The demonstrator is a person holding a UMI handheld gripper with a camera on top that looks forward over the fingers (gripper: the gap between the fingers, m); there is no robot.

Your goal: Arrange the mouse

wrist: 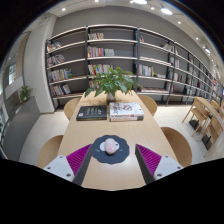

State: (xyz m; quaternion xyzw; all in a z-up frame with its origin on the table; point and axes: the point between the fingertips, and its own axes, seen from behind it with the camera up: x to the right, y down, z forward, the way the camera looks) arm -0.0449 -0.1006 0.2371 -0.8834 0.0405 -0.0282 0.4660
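A small pale pink-white mouse (pixel 109 146) sits on a round dark grey mouse mat (pixel 110 151) on the long light wooden table (pixel 95 130). My gripper (pixel 111 163) is held just short of the mat. Its two fingers with magenta pads (pixel 151 159) stand wide apart, one on each side of the mat, and hold nothing. The mouse lies just ahead of the fingertips, midway between them, touching neither.
Further along the table stand a leafy potted plant (pixel 111 80), a stack of books (pixel 126 111) and a dark keyboard-like item (pixel 91 113). Wooden chairs (pixel 177 144) flank the table. Bookshelves (pixel 100 55) line the back wall.
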